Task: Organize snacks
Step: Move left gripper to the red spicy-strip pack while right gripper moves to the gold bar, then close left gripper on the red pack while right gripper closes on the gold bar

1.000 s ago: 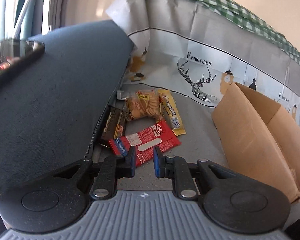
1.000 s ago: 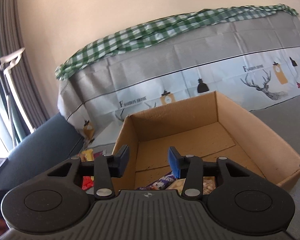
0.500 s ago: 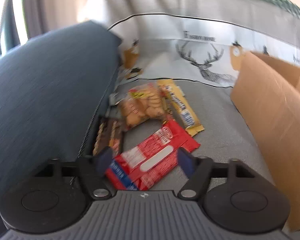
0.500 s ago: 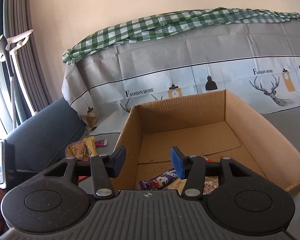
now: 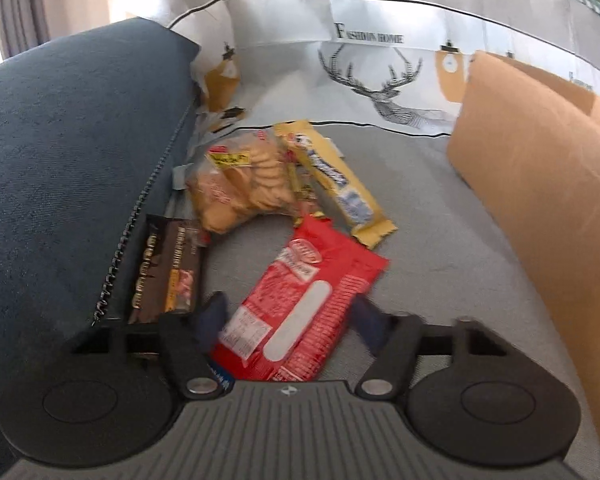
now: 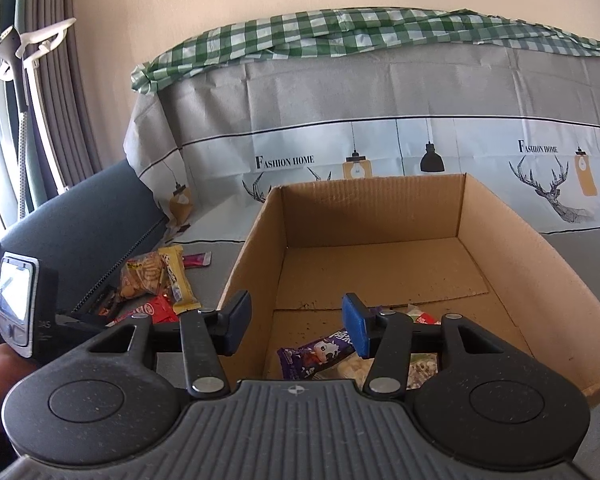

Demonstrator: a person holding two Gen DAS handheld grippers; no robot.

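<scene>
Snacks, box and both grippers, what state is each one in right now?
Red pack: flat, between the left gripper's fingers.
Left gripper: closing, pads not yet on the pack.
Right gripper: open, empty.
Box: open-topped, few snacks in the near end.
Cookie bag: lying outside the box.

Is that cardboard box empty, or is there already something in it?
Not empty. The cardboard box holds a few snack packets, including a purple one, at its near end; the rest is bare.

Cover [image 6: 380, 92]: I read "FASHION HOME", printed twice.
Snack wrappers: I can't make out any lettering.
</scene>
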